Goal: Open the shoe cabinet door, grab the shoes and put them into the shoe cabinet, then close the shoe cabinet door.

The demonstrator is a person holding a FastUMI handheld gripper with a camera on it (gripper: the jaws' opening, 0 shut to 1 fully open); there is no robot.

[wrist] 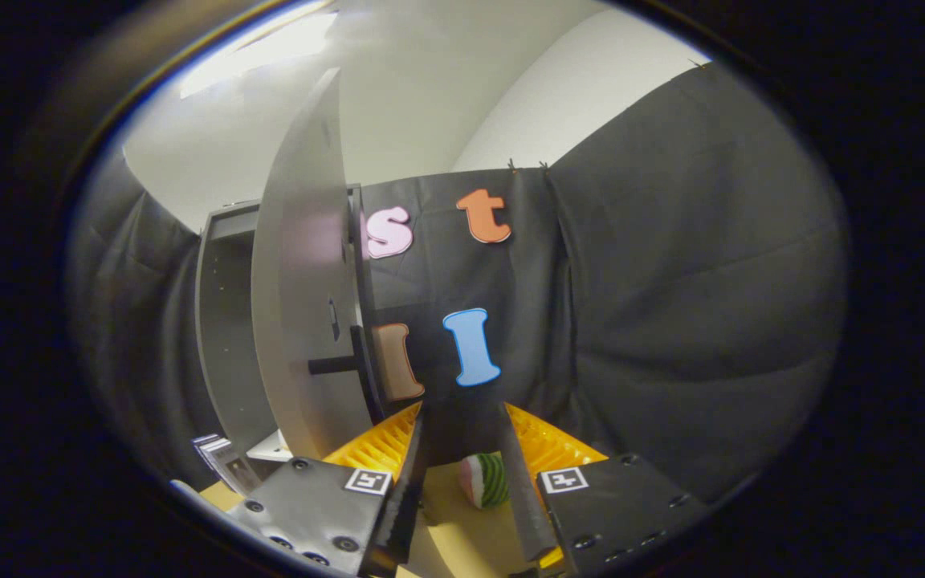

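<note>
The grey shoe cabinet point(226, 321) stands left of the fingers against the black cloth wall. Its door point(302, 305) is swung open towards me, nearly edge-on, and rises high above the left finger. A dark bar handle point(332, 365) sticks out from the door's face low down. My gripper point(462, 413) is open just right of the door's lower edge, with nothing held between its fingers. The cabinet's inside is dark and its contents cannot be made out.
A small watermelon-slice toy point(485, 479) lies on the light wooden surface point(446, 522) below and between the fingers. A striped card point(218, 453) and a white object point(270, 445) sit near the cabinet's foot. Black cloth wall point(671, 321) closes the right side.
</note>
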